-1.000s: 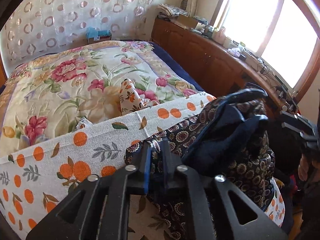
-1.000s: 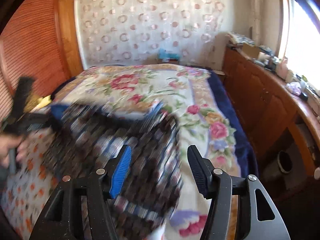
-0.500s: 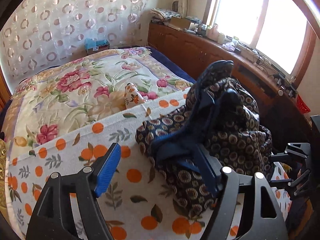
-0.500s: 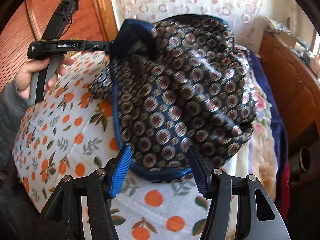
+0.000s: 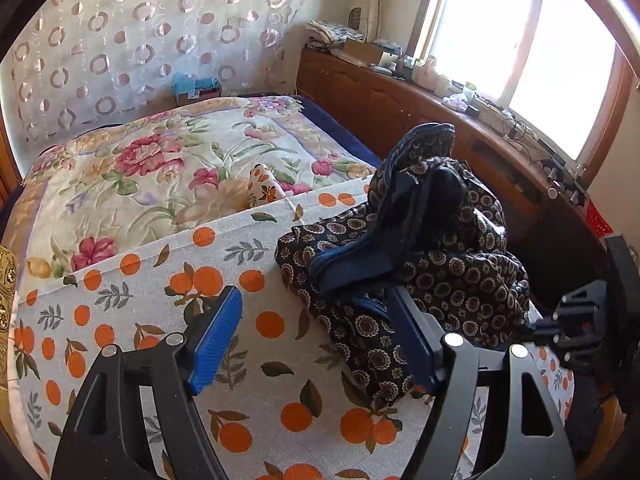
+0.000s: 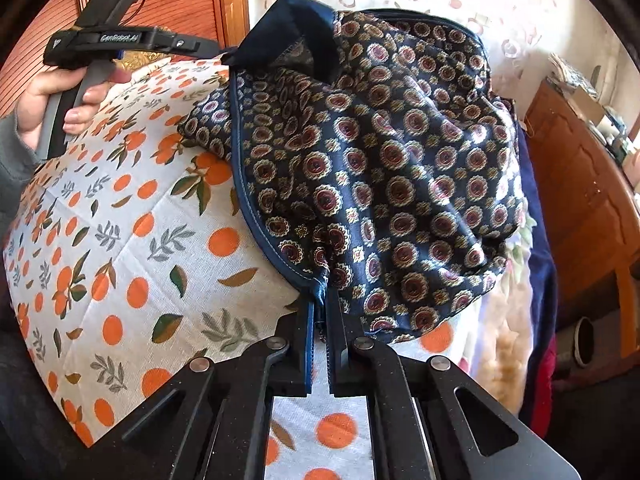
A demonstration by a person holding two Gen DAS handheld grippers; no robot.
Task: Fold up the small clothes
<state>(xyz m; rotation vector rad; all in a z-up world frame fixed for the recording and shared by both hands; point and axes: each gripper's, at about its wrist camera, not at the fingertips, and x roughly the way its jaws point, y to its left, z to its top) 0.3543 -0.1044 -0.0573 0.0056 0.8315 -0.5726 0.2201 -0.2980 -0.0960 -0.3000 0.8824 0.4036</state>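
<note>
Left tongs (image 5: 316, 340), at the lower centre of the left view, are now spread apart and hold nothing, the hem having been released a second ago. At the lower centre of the right view, right tongs (image 6: 320, 340) have been clamped on the patterned garment (image 6: 380, 160), which is bunched on the orange-print cloth (image 6: 120, 260). The grasp has been handed over, so spreading can probably be started.

Garment (image 5: 432, 256) heaped on the sheet (image 5: 132, 280), toward its right side, near edge clamped in the right gripper (image 6: 320, 320). Left gripper (image 5: 316, 336) hovering over the sheet just left of the heap, jaws apart. Sheet spread over the bed's quilt (image 5: 168, 168). Cabinet (image 5: 400, 96) along the bed's right; curtain (image 5: 140, 32) behind.
</note>
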